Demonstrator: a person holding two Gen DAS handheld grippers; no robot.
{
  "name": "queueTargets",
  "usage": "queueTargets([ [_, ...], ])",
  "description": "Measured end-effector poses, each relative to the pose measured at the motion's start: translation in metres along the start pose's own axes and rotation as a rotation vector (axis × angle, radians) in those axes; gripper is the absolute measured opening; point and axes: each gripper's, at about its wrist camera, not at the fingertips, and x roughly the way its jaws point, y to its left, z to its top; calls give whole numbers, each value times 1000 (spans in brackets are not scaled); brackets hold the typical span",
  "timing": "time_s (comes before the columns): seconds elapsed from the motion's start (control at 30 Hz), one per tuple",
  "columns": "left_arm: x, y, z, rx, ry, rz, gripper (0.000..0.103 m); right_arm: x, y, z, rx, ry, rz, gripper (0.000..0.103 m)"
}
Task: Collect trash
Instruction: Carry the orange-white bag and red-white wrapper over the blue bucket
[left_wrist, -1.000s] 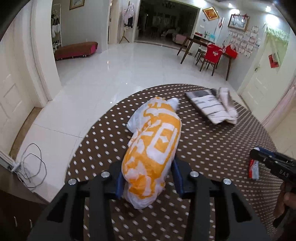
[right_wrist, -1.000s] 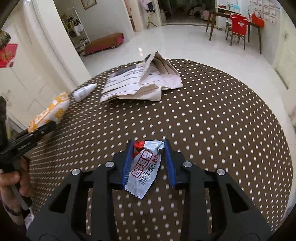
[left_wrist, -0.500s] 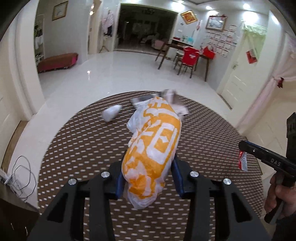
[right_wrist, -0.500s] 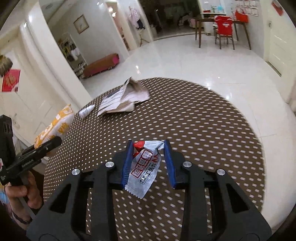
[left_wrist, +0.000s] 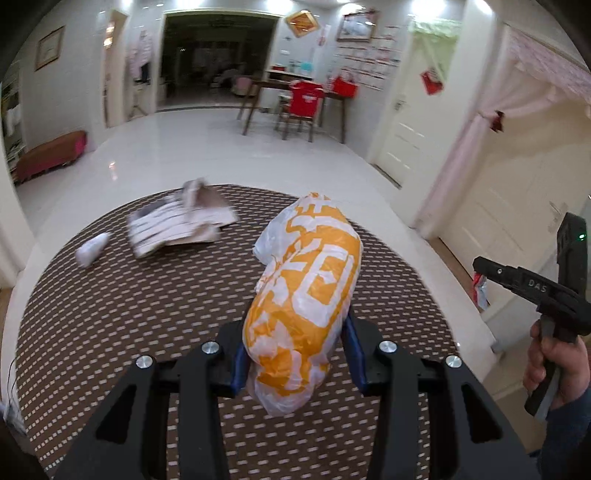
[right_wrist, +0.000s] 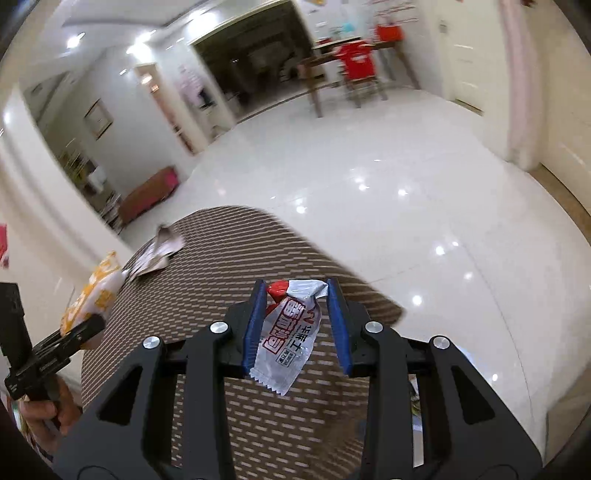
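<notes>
So the biggest thing here is the round polka-dot tabletop (left_wrist: 110, 314), and both pieces of trash being carried are already lifted off it. Looks like the carry-away step: pickup done, drop-off not started. No bin shows in either view, so the next move probably calls for swinging both hands toward wherever the trash goes and only then letting go.

The left gripper (left_wrist: 295, 354) is clamped around an orange-and-white plastic bag (left_wrist: 306, 302), bulging up toward 12 o'clock. It has big white block lettering, too crumpled to read.

Crumpled paper packaging (left_wrist: 177, 229) sits on the tabletop at about 10 o'clock, with a small white wad (left_wrist: 90, 251) just beside it, both uncollected.

The right gripper (right_wrist: 295, 325) is pinching a small silver-and-red snack wrapper (right_wrist: 291, 336); it has red and black Chinese print, not legible enough to quote. In the left view, "DAS" is stamped on the right gripper's body.
</notes>
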Motion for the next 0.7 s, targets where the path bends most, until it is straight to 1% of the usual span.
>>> queueTargets([
  [0.1, 8, -28, 6, 41, 7, -41, 42, -13, -39, -5, 59, -10, -57, 33],
  [0.2, 18, -55, 9, 85, 18, -81, 42, -18, -68, -13, 110, -4, -95, 33],
  [0.37, 40, -95, 12, 150, 51, -136, 42, -14, -123, -32, 211, 30, -152, 33],
  [0.5, 55, -125, 11, 202, 73, -170, 42, -11, -152, -45, 269, 55, -168, 33],
  [0.6, 64, -143, 10, 230, 89, -188, 42, -5, -167, -53, 289, 82, -176, 35],
  [0.63, 69, -150, 10, 241, 98, -195, 42, -2, -175, -56, 302, 97, -180, 40],
  [0.67, 74, -156, 10, 251, 106, -200, 42, 3, -178, -57, 316, 106, -179, 50],
  [0.7, 78, -162, 9, 260, 115, -205, 42, 5, -181, -58, 326, 107, -179, 54],
])
